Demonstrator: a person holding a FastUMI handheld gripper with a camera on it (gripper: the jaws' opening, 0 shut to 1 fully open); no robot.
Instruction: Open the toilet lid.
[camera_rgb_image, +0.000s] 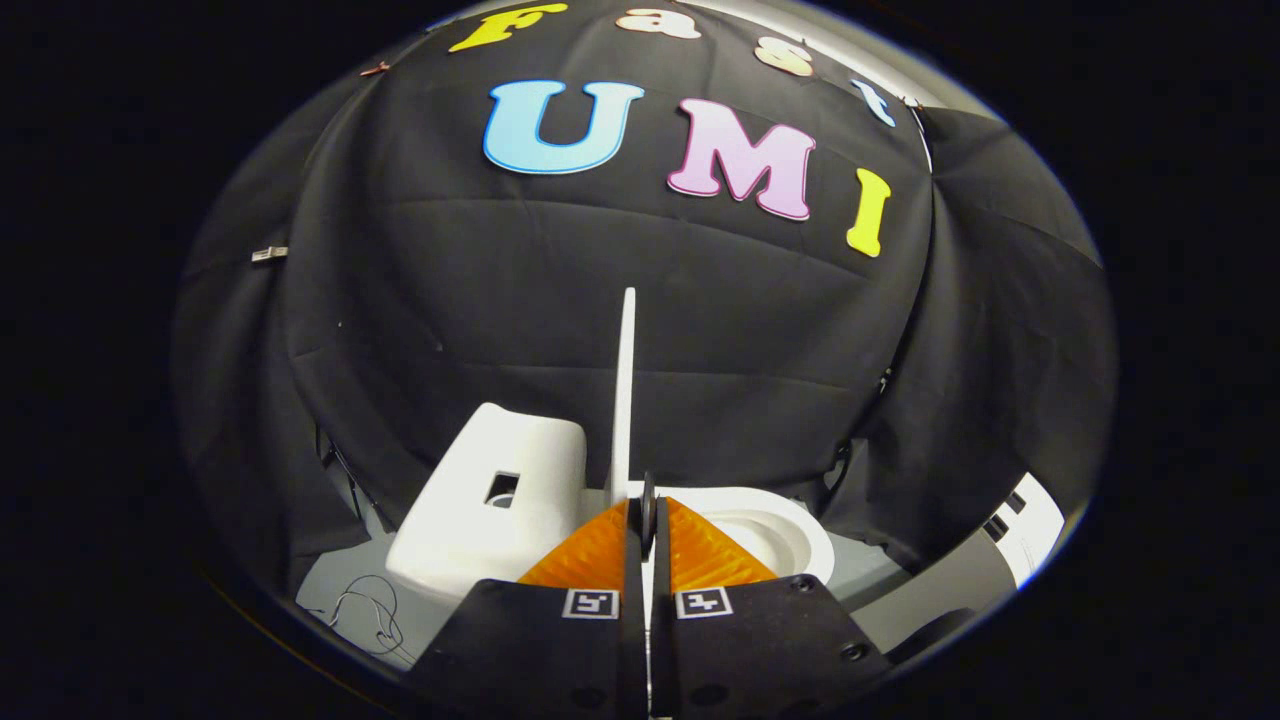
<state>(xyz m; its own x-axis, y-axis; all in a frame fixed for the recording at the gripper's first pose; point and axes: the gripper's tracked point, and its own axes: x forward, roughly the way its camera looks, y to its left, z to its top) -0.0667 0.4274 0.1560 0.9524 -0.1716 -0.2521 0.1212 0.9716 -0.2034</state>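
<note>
Your claw (647, 520) is clamped on the toilet lid (625, 390), which stands upright, edge-on, with the tank (490, 500) left and the bowl (780, 535) right.

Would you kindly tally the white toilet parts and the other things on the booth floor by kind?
Toilet lid, upright on edge, pinched by the tool: 1
Toilet tank: 1
Toilet bowl: 1
Thin wire on the floor by the tank: 1
Total: 4
</note>
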